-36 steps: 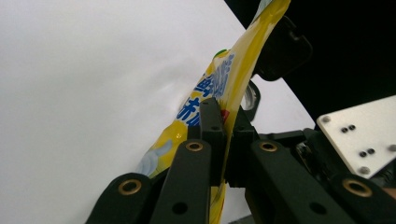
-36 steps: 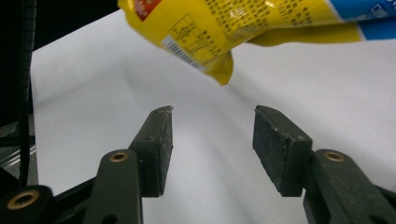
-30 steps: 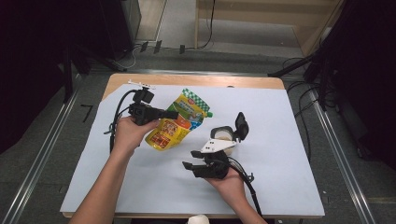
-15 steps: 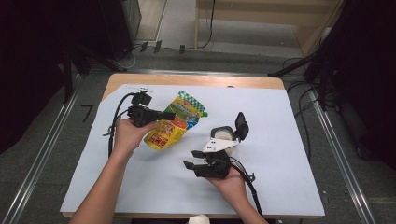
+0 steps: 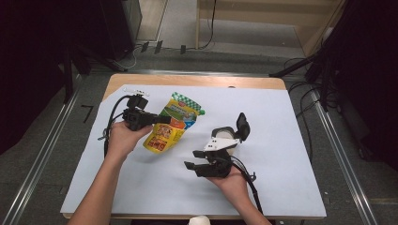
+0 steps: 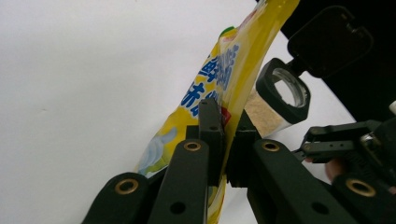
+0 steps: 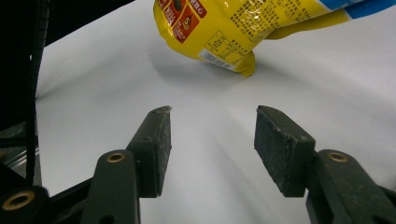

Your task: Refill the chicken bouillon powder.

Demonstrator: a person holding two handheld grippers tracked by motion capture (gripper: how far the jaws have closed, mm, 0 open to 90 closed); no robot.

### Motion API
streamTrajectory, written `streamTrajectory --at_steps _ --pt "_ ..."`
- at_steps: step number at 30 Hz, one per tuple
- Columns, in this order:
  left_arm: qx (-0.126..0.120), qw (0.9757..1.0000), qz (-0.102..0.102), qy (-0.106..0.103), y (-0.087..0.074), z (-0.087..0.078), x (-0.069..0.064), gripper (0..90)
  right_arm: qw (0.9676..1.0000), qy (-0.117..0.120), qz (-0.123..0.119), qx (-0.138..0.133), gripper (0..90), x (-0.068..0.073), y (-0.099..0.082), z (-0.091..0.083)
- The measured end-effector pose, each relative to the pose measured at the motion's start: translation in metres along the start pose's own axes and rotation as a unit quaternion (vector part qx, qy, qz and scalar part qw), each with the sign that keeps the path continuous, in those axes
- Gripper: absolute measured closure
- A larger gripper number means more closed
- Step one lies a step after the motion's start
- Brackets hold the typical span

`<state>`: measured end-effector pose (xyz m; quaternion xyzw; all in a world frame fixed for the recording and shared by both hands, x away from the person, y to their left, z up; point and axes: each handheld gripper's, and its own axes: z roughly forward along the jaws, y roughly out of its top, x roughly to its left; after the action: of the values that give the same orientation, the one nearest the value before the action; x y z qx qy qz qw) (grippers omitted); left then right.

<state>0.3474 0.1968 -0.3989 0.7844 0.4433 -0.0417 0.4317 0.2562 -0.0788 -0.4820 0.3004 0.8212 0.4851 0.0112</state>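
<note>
Pouch (image 5: 170, 125) edge pinched in left gripper (image 5: 162, 120) jaws (tilted).

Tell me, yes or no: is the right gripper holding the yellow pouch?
No. The right gripper has open jaws with only white table cover between them; the pouch lies beyond.

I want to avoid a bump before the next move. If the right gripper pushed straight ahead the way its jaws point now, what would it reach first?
Probably the yellow snack pouch. The right gripper has open, empty jaws over bare white table cover, and the pouch's lower end hangs ahead, though depth is hard to judge.
</note>
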Motion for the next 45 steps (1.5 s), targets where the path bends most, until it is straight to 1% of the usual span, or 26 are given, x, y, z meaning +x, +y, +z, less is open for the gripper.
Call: streamTrajectory --at_steps 6,11,12,16,19,23,26,29,32,35,37,42,45 --pt "-0.004 1.0000 0.001 -0.008 -0.005 -0.005 0.002 87.9 1.0000 -0.003 -0.001 -0.004 47.4 -0.001 0.001 -0.002" --pt "-0.005 0.9999 0.001 -0.009 -0.008 -0.009 0.004 87.5 1.0000 -0.005 0.000 -0.006 47.4 -0.002 0.001 -0.004" --pt "-0.004 0.9999 0.007 -0.006 -0.009 -0.010 0.004 87.5 1.0000 -0.006 0.000 -0.005 47.4 -0.002 0.001 -0.004" --pt "-0.001 0.9999 0.011 -0.008 -0.013 -0.014 0.005 87.6 1.0000 -0.005 -0.001 -0.002 47.5 -0.001 0.000 -0.003" --pt "-0.002 0.9999 0.007 -0.010 -0.015 -0.017 0.006 87.4 1.0000 -0.004 -0.002 0.000 47.6 -0.001 0.000 -0.003" --pt "0.001 0.9999 0.001 -0.012 -0.020 -0.022 0.009 85.9 1.0000 -0.004 -0.003 -0.002 47.6 -0.001 0.001 -0.003" --pt "0.000 0.9998 -0.004 -0.019 -0.024 -0.026 0.010 83.8 1.0000 -0.004 -0.005 -0.001 47.6 -0.001 0.001 -0.003" --pt "-0.001 0.9998 -0.004 -0.018 -0.027 -0.030 0.010 82.3 1.0000 -0.004 -0.008 -0.001 47.6 -0.001 0.002 -0.002" --pt "-0.001 0.9999 0.002 -0.014 -0.034 -0.035 0.010 81.3 0.9999 -0.004 -0.009 -0.001 47.6 0.000 0.002 -0.002" --pt "-0.006 0.9999 -0.002 -0.013 -0.042 -0.040 0.011 79.3 0.9999 -0.005 -0.010 -0.002 47.7 0.000 0.002 -0.003" --pt "-0.009 0.9998 0.001 -0.016 -0.046 -0.042 0.012 77.9 0.9999 -0.005 -0.010 -0.003 47.7 0.000 0.003 -0.004" --pt "-0.010 0.9998 0.008 -0.014 -0.051 -0.046 0.010 75.2 0.9999 -0.005 -0.009 -0.004 48.0 -0.001 0.003 -0.005" --pt "-0.011 0.9998 0.008 -0.014 -0.050 -0.047 0.009 74.0 1.0000 -0.006 -0.005 -0.002 48.3 -0.002 0.004 -0.006"
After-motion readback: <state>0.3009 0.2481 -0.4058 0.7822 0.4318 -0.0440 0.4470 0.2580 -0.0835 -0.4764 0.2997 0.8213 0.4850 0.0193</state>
